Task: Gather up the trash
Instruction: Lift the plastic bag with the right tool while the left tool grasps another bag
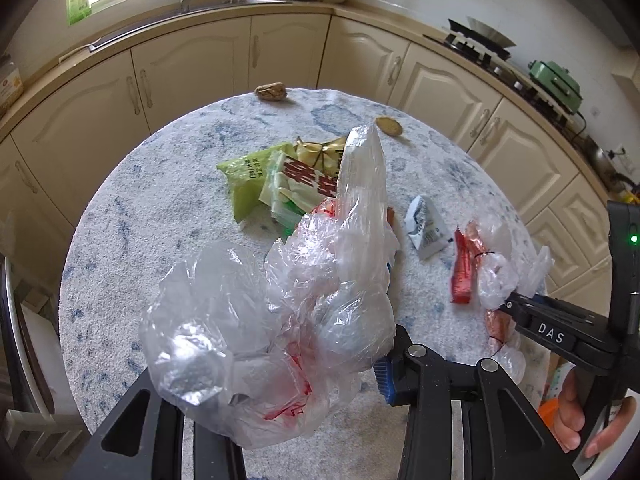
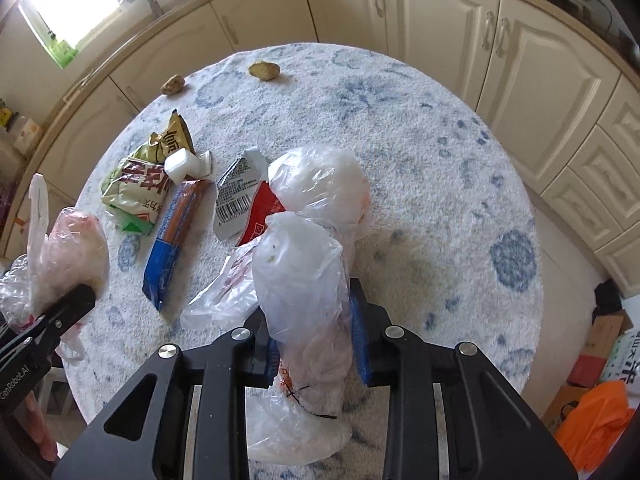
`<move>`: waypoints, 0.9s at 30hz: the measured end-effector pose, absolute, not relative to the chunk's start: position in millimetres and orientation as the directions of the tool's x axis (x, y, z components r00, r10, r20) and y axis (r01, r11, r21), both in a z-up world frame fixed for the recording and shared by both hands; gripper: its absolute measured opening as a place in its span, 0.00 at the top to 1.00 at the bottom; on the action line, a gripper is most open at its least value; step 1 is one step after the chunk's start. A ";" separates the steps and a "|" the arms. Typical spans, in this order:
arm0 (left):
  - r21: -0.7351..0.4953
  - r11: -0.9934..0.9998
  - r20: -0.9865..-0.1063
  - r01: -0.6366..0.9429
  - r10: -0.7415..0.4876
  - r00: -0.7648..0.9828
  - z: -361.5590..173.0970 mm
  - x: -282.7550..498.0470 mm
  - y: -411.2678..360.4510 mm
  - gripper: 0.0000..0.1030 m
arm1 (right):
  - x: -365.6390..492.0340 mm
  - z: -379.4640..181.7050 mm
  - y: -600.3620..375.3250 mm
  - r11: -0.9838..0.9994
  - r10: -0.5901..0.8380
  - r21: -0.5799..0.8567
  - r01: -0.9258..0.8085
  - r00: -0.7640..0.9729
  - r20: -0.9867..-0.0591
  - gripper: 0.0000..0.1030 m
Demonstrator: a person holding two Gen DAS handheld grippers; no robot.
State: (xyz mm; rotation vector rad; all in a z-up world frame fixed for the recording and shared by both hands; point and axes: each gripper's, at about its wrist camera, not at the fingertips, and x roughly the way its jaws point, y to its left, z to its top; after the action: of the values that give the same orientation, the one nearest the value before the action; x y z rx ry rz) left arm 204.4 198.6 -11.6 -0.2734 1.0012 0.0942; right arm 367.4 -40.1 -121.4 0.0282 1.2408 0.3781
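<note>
My left gripper (image 1: 320, 368) is shut on a crumpled clear plastic bag (image 1: 280, 312) with red print, held above the round table (image 1: 120, 280). My right gripper (image 2: 316, 352) is shut on a second clear plastic bag (image 2: 304, 280), which also shows at the right of the left wrist view (image 1: 496, 276). Loose trash lies on the table: green and gold snack wrappers (image 2: 136, 184), a small white box (image 2: 182, 166), a blue-and-orange wrapper (image 2: 172, 240), a white barcode packet (image 2: 236, 196) and a red packet (image 2: 260, 216).
Two brown lumps (image 2: 264, 70) (image 2: 173, 84) lie near the table's far edge. Cream kitchen cabinets (image 2: 440, 12) curve around behind the table. An orange bag (image 2: 592, 420) and cardboard boxes sit on the floor at the right.
</note>
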 end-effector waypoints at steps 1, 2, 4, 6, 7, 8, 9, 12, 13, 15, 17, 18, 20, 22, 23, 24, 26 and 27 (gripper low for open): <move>-0.184 0.963 -0.840 -0.196 -0.051 0.541 -10.0 202.9 195.8 0.64 | 365.1 -118.7 -43.0 0.937 0.299 0.228 -0.263 0.273 -0.914 0.73; -0.186 0.964 -0.838 -0.190 -0.054 0.543 -8.3 201.7 193.2 0.64 | 363.9 -116.3 -45.9 0.937 0.303 0.232 -0.262 0.276 -0.912 0.73; -0.189 0.966 -0.833 -0.178 -0.061 0.549 -5.0 199.2 189.2 0.64 | 359.8 -109.8 -52.8 0.936 0.309 0.236 -0.259 0.288 -0.907 0.73; -0.193 0.967 -0.829 -0.166 -0.070 0.555 -2.2 197.0 184.1 0.64 | 357.4 -105.9 -57.4 0.938 0.300 0.223 -0.264 0.300 -0.906 0.75; -0.197 0.967 -0.827 -0.159 -0.077 0.557 -0.8 195.3 181.5 0.64 | 356.5 -105.7 -59.6 0.942 0.288 0.211 -0.263 0.303 -0.909 0.75; -0.203 0.967 -0.825 -0.153 -0.085 0.559 0.4 193.4 178.9 0.64 | 356.4 -107.0 -61.4 0.946 0.278 0.206 -0.249 0.301 -0.912 0.75; -0.208 0.967 -0.823 -0.150 -0.090 0.560 0.6 192.6 177.9 0.64 | 355.3 -109.3 -61.7 0.949 0.267 0.195 -0.249 0.296 -0.917 0.74; -0.216 0.965 -0.823 -0.149 -0.098 0.560 0.6 187.9 176.0 0.64 | 347.9 -116.6 -58.3 0.952 0.233 0.154 -0.265 0.299 -0.925 0.58; -0.214 0.965 -0.825 -0.152 -0.095 0.558 -0.1 187.5 176.2 0.64 | 345.3 -119.9 -57.6 0.955 0.211 0.131 -0.265 0.302 -0.930 0.52; -0.207 0.966 -0.828 -0.155 -0.088 0.554 -0.7 185.7 176.0 0.64 | 340.8 -128.0 -54.5 0.958 0.177 0.089 -0.274 0.314 -0.933 0.45; -0.206 0.966 -0.829 -0.155 -0.088 0.553 -1.1 183.7 176.0 0.64 | 336.7 -132.0 -52.6 0.956 0.174 0.073 -0.285 0.349 -0.921 0.36; -0.205 0.966 -0.829 -0.156 -0.087 0.552 -0.9 182.6 173.6 0.64 | 335.1 -134.1 -50.2 0.955 0.160 0.051 -0.291 0.364 -0.917 0.30; -0.200 0.967 -0.831 -0.160 -0.081 0.550 -2.3 180.7 172.5 0.64 | 330.5 -136.1 -44.6 0.953 0.136 0.002 -0.304 0.419 -0.898 0.17; -0.195 0.967 -0.835 -0.165 -0.075 0.546 -5.3 178.6 170.9 0.64 | 327.9 -139.3 -46.2 0.961 0.096 -0.045 -0.274 0.480 -0.872 0.03; -0.195 0.966 -0.838 -0.169 -0.075 0.540 -8.4 177.8 171.0 0.64 | 328.1 -140.7 -49.3 0.963 0.103 -0.036 -0.266 0.489 -0.866 0.02; -0.196 0.965 -0.842 -0.172 -0.076 0.534 -11.1 177.2 170.7 0.64 | 329.0 -141.7 -53.0 0.963 0.127 -0.011 -0.269 0.489 -0.863 0.02; -0.197 0.964 -0.852 -0.180 -0.077 0.519 -18.7 177.0 171.2 0.64 | 331.2 -142.9 -58.1 0.962 0.153 0.017 -0.272 0.485 -0.861 0.01; -0.196 0.963 -0.855 -0.185 -0.075 0.513 -20.6 178.3 171.7 0.64 | 330.5 -142.7 -59.5 0.962 0.156 0.019 -0.273 0.492 -0.857 0.01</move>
State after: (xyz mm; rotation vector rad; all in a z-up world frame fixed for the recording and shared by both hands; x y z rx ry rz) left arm 178.3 171.7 -20.6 -0.2774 1.0342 0.0670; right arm 330.5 -59.5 -142.7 -0.1254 1.0247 0.2611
